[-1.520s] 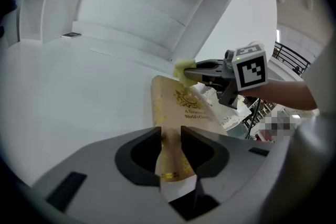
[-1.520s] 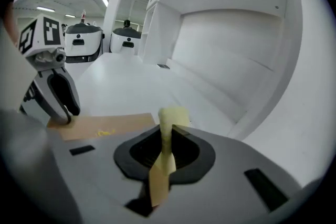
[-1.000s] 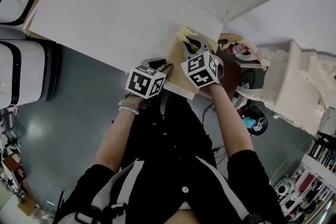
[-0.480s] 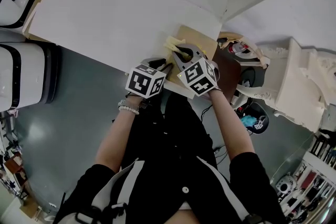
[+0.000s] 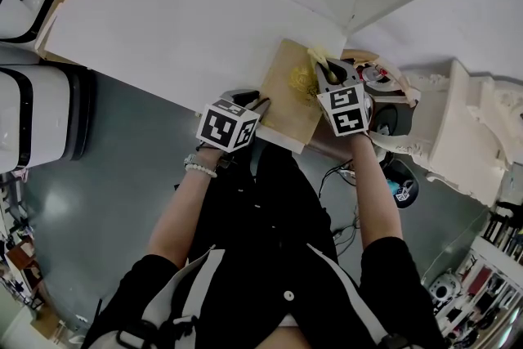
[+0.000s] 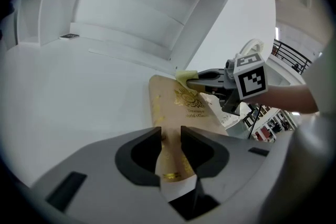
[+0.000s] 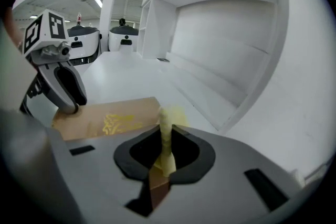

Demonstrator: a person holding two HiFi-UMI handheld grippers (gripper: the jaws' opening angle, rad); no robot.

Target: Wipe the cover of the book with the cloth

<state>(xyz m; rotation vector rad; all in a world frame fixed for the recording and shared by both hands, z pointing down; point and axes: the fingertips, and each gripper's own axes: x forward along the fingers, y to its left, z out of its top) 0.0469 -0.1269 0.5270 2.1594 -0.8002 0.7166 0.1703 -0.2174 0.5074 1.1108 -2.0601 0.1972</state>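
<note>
Clamping the book (image 6: 178, 107) by its edge, the left gripper (image 6: 170, 139) seemingly holds; the right gripper (image 7: 165, 132) pinches the cloth (image 7: 167, 153) thinly, so dragging could pull it free.

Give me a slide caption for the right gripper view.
Right claw pinches the yellow cloth over one edge of the tan book; left claw grips the opposite end.

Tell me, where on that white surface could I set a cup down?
The white surface lies bare left of and beyond the book. Crowded: the book itself, with the left gripper at its near edge and the right gripper holding the cloth at its far right corner.
</note>
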